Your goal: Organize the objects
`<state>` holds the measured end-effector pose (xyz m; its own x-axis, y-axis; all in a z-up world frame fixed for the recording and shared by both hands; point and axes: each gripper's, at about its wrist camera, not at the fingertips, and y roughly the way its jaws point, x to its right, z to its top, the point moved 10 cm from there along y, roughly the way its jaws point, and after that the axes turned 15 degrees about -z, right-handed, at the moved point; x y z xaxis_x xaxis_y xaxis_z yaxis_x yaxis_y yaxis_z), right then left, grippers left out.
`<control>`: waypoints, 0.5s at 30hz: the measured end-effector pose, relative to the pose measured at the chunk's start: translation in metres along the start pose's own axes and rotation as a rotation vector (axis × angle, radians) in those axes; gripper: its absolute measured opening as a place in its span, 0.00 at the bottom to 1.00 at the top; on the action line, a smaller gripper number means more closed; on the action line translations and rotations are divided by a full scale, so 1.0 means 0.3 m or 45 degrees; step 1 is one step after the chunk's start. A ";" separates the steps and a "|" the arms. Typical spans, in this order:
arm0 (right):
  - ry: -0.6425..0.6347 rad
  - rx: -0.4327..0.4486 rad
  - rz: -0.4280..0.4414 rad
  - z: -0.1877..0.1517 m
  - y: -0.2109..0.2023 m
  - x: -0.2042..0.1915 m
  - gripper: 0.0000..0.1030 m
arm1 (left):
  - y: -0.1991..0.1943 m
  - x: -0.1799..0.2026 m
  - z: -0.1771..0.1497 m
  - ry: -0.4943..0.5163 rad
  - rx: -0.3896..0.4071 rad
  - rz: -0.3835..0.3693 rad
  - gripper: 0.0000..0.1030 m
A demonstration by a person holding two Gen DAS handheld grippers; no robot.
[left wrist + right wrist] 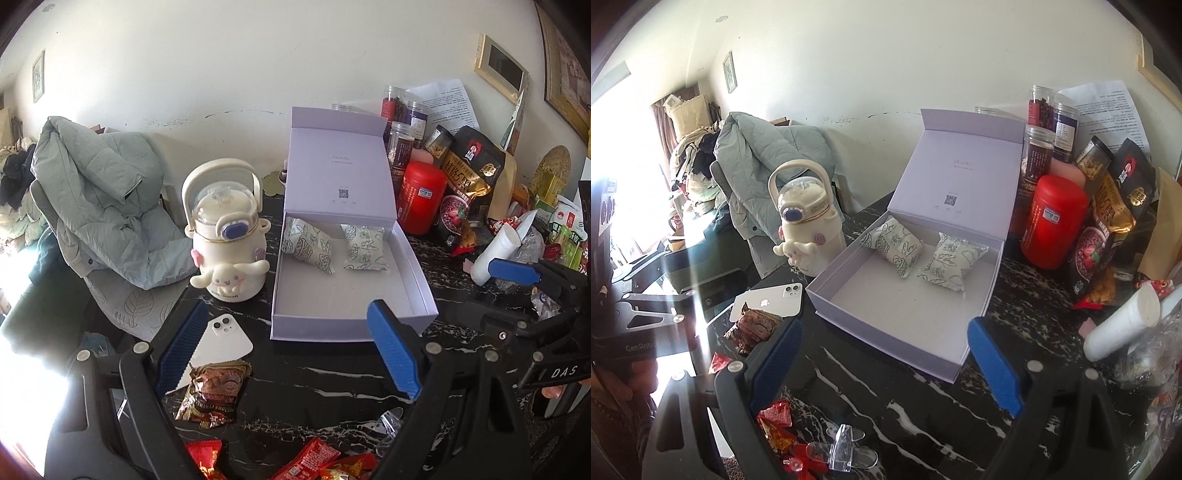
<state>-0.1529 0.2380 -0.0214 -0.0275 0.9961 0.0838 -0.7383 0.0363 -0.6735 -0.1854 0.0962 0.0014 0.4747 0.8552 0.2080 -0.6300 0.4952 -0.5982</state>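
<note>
1. The lavender box (347,295) is stood lid-up on the dark marble table (325,376), evidently as the receptacle; two patterned pouches (310,245) are lodged at its back wall.
2. Left gripper (288,350) and right gripper (886,365) are held spread and empty.
3. A clear hair clip (842,446) is shown plainly only in the right view; the brown wrapped snack (212,393) is seen whole only in the left.
</note>
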 end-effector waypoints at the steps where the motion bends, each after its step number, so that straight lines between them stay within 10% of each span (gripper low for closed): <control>1: -0.003 -0.006 0.006 -0.012 0.001 -0.006 0.89 | -0.001 -0.003 -0.017 -0.007 -0.007 0.003 0.85; 15: -0.042 -0.044 0.047 -0.145 -0.042 -0.075 0.89 | -0.068 -0.011 -0.191 -0.084 -0.033 0.011 0.85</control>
<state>-0.1135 0.2186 -0.0467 -0.0767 0.9937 0.0821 -0.7129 0.0029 -0.7012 -0.1389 0.0745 -0.0313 0.4273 0.8682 0.2524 -0.6176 0.4841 -0.6199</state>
